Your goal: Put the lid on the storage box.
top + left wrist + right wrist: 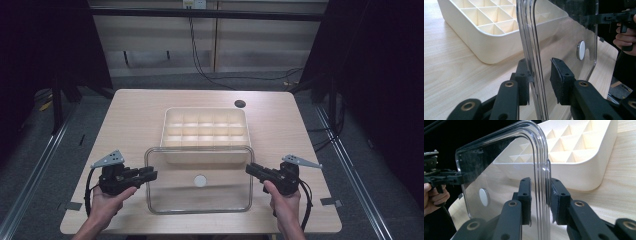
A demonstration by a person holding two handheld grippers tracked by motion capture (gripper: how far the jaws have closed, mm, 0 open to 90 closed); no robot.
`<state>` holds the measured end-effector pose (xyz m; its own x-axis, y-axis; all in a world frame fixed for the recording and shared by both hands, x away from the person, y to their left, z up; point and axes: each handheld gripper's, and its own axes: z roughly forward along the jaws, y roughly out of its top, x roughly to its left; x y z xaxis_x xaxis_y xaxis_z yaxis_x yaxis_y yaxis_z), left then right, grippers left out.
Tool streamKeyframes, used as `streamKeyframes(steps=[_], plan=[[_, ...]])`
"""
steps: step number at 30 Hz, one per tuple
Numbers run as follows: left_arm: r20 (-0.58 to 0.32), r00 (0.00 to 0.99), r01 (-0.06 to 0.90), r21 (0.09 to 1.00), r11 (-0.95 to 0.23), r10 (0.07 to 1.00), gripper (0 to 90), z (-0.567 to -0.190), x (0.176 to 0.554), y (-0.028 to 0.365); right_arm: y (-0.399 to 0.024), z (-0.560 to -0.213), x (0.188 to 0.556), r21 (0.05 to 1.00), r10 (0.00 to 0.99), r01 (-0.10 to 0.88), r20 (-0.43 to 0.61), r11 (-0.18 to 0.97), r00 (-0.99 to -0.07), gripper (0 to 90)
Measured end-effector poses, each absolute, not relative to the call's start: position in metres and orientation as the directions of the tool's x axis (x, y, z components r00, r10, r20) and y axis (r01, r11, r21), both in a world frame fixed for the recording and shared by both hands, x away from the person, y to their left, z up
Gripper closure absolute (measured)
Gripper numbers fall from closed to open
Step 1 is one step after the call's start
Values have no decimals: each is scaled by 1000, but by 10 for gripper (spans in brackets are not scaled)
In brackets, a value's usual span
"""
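- Left gripper (150, 175): jaws clamped on left rim of the clear flat plastic lid w/ white round knob (200, 180), but in the left gripper view one pad (560, 78) looks a bit off the rim. Thin hold, so lid could slip or tilt.
- Right gripper (251, 169): jaws clamped on right rim. Uneven pull btwn hands could twist the lid.
- Lid sits over the light wooden table (135, 115), far edge overlapping the cream plastic tray w/ grid compartments (205, 127). Misaligned lowering could catch the tray wall and shove the tray.
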<state>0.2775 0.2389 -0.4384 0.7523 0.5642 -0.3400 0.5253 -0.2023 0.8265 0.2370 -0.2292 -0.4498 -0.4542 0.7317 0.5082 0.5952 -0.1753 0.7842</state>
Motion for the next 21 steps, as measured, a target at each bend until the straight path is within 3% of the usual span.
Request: streamKeyframes(steps=[21], plan=[[-322, 763, 484, 859, -166, 561, 727, -417, 276, 240, -229, -435, 240, 803, 732, 568, 495, -179, -468, 713]])
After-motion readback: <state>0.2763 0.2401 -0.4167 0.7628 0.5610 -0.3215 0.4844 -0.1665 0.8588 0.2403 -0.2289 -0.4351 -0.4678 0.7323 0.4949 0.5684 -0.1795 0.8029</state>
